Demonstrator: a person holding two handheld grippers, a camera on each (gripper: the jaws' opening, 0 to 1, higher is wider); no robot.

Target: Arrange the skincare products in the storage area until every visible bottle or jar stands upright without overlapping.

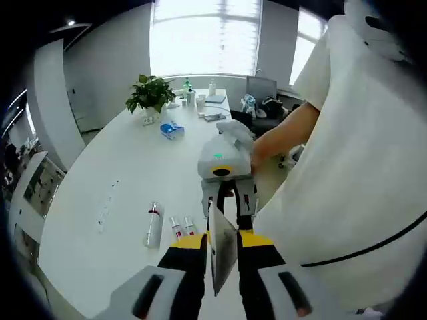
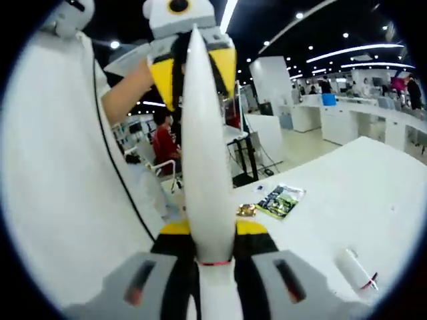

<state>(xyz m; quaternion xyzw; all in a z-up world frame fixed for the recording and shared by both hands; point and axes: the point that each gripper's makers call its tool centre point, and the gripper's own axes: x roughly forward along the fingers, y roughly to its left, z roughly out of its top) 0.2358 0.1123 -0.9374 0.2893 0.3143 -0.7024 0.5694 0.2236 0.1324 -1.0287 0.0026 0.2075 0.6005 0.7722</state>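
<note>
Both grippers clamped on same white tube (image 2: 203,167) held in air off the table (image 1: 127,167), L gripper (image 1: 223,257) at one end, R gripper (image 2: 213,257) at other w/ jaws together on it; risk: uneven pull could bend or drop it onto the loose bottles (image 1: 155,223) lying on table

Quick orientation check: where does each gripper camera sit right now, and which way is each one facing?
Left gripper view: rides the left gripper, looking along the white table toward the potted plant and windows; the person's white shirt on its right.
Right gripper view: rides the right gripper, facing the open office; the shirt on its left.
Shared: both grippers hold one white tube, and each sees the other gripper.
</note>
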